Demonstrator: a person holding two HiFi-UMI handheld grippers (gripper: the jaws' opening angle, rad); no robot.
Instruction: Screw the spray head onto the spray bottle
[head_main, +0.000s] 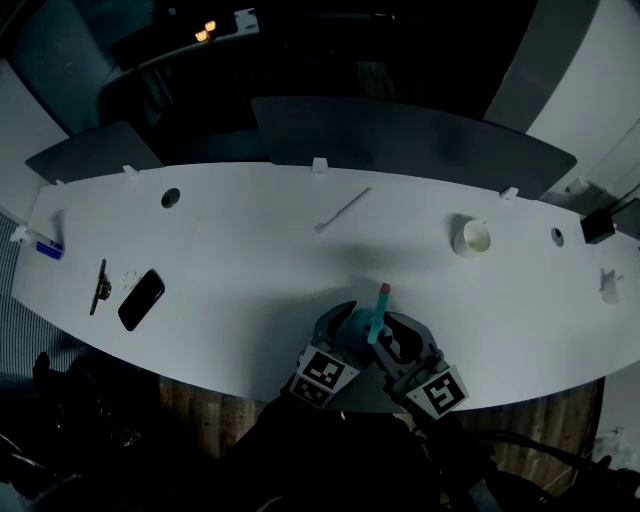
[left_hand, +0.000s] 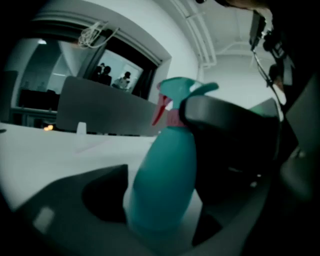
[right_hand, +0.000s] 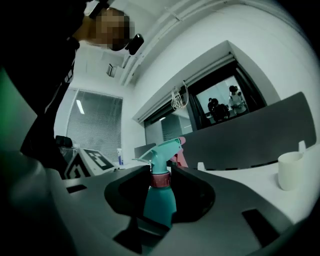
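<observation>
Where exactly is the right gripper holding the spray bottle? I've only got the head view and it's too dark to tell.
Observer: The right gripper has its jaws closed on the spray bottle at its red collar, right at the neck.
Operator: Is the spray head on?
Observer: Yes, the spray head sits upright on that collar. I can't tell whether it's fully tight.
Operator: And the left gripper?
Observer: The left gripper has its jaws wide, one on either side of the bottle's body, lower down.
</observation>
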